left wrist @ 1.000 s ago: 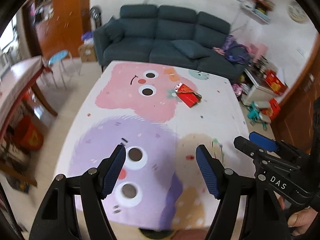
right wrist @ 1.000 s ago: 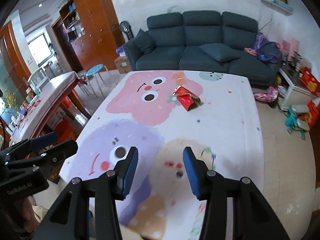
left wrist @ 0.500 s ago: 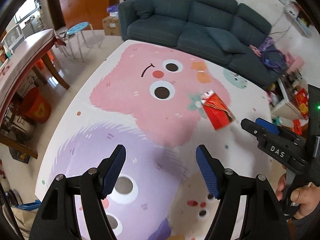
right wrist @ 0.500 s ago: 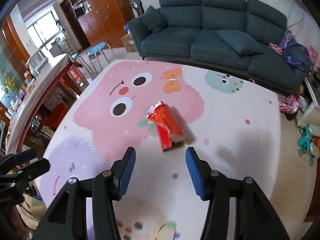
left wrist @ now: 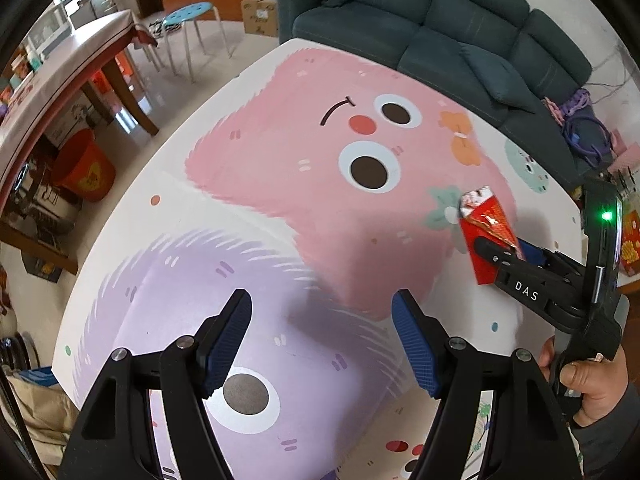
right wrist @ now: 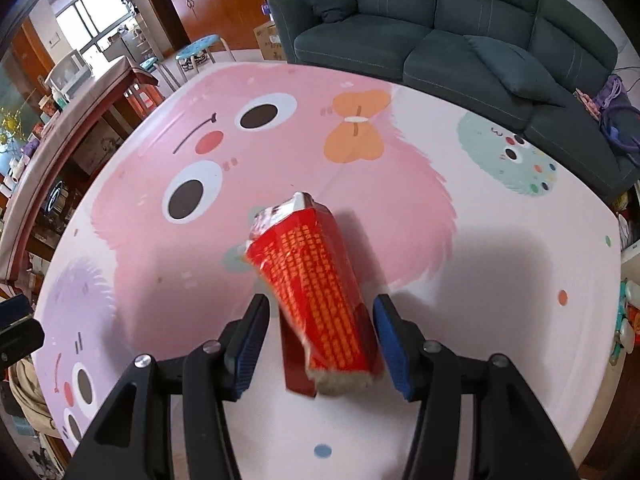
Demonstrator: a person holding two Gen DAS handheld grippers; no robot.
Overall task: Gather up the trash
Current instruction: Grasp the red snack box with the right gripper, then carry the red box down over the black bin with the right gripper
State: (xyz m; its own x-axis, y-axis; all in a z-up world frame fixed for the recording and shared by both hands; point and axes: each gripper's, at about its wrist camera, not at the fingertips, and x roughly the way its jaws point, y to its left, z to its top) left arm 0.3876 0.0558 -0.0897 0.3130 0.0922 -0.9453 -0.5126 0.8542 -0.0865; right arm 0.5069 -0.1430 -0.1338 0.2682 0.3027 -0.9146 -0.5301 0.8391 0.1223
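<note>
Straddling the red wrapper (right wrist: 320, 280) with the right claw (right wrist: 320, 340) wide open. Needing a slow, centered squeeze. Waiting with the left claw (left wrist: 320, 340) open over the table (left wrist: 280, 220).

Glossy red paper carton (right wrist: 320, 280) with crinkled foil top lies on smooth printed mat (right wrist: 480, 280).

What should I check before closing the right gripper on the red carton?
1. Right gripper open: ok.
2. Red carton between its fingers: ok.
3. Pads touching carton: not yet, gaps on both sides.
4. Carton lying flat on the mat: ok, though crumpled.
5. Left gripper out of the way: ok, open over the purple patch.
6. Bin for the trash: cannot tell.
</note>
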